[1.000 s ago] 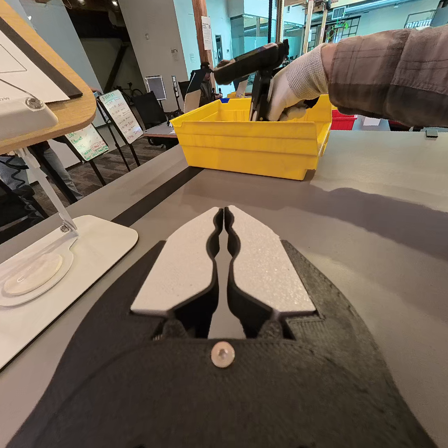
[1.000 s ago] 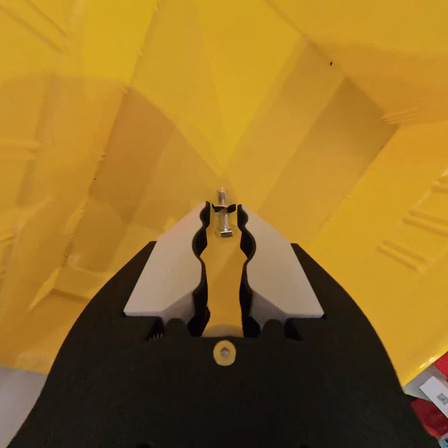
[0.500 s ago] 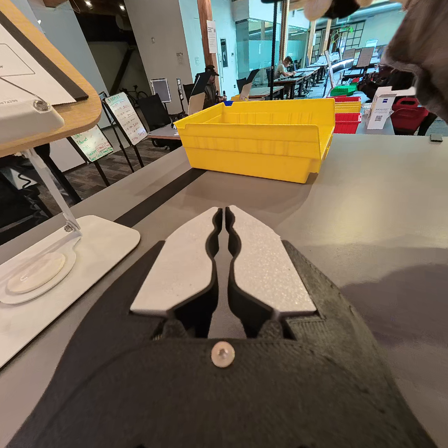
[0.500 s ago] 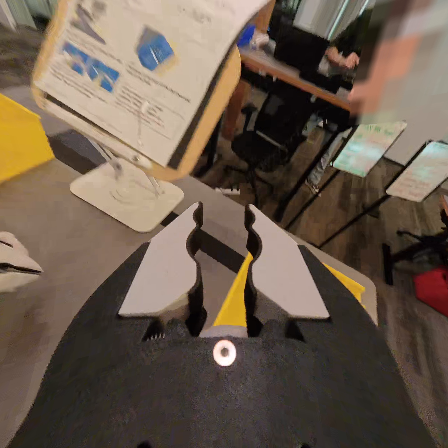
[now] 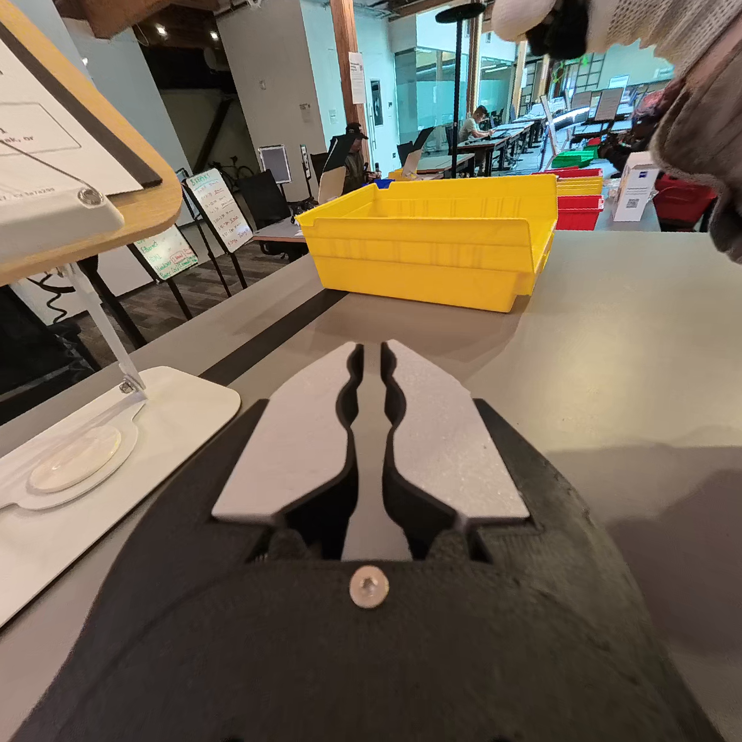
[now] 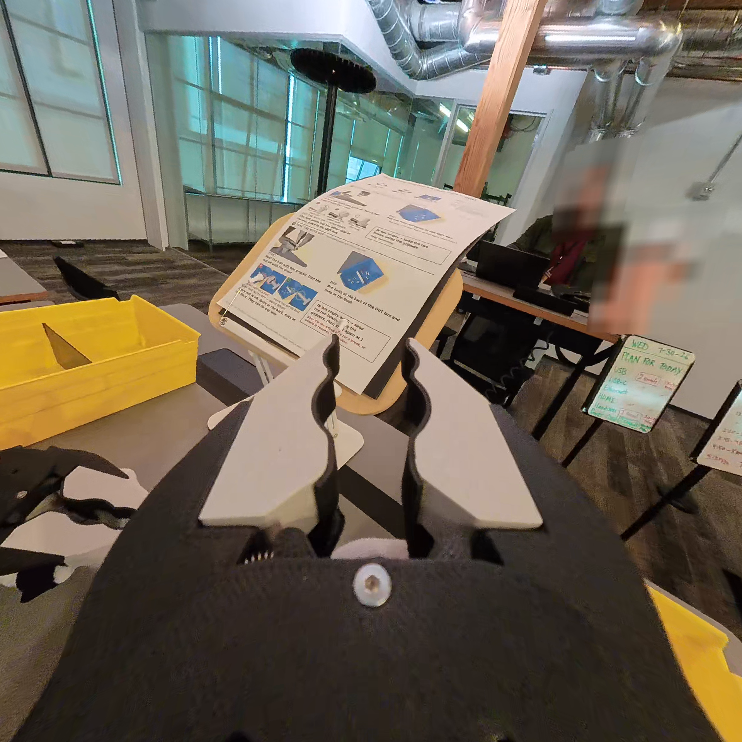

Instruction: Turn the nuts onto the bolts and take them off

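Note:
No nut or bolt shows in either view now. My left gripper [image 5: 372, 349] rests low on the grey table [image 5: 602, 361], almost shut and empty, with only a narrow slit between its tips. It points at a yellow bin [image 5: 421, 257] farther back. My right gripper [image 6: 369, 349] is open and empty, lifted above the table, and faces an instruction sheet on a stand [image 6: 353, 273]. The left gripper also shows at the lower left of the right wrist view [image 6: 80, 498]. A gloved hand [image 5: 642, 40] hangs at the top right of the left wrist view.
The stand's white base [image 5: 120, 441] lies left of my left gripper. In the right wrist view, a yellow bin with a divider [image 6: 100, 361] sits at left and another yellow bin's edge [image 6: 682, 662] at lower right. Red bins [image 5: 578, 208], desks, whiteboards and people stand behind. About 25 cm separates my left fingertips from my right.
My right gripper left the yellow bin, where a bolt with a nut lay between its fingers, rose and swung toward the instruction stand, empty. My left gripper's tips parted slightly.

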Demonstrator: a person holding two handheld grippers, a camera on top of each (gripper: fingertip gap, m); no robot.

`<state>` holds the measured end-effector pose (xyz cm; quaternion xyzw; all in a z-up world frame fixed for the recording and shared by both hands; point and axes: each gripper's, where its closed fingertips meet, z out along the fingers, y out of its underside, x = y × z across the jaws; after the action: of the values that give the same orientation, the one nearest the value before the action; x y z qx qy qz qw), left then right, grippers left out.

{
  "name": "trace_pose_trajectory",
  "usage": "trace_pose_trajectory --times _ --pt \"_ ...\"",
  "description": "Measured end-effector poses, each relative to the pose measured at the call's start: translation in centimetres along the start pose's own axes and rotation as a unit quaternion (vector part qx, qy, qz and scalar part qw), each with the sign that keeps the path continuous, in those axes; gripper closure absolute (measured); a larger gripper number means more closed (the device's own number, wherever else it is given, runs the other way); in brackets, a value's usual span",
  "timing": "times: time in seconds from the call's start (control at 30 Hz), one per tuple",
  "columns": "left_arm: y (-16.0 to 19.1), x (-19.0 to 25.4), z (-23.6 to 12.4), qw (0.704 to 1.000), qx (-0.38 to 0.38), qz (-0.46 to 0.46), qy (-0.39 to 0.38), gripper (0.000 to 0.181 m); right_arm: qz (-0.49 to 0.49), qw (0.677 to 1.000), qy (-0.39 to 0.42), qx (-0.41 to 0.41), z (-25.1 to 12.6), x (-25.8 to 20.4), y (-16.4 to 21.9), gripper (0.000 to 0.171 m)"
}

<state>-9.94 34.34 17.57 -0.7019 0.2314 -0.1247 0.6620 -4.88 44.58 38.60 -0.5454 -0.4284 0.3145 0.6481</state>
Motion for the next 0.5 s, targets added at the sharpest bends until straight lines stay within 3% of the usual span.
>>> trace_pose_trajectory --times 0.5 --pt "-1.5 -0.4 -0.6 0.999 0.017 0.024 -0.016 0.168 -0.031 0.999 -0.033 0.007 1.5 -2.7 0.1 0.143"
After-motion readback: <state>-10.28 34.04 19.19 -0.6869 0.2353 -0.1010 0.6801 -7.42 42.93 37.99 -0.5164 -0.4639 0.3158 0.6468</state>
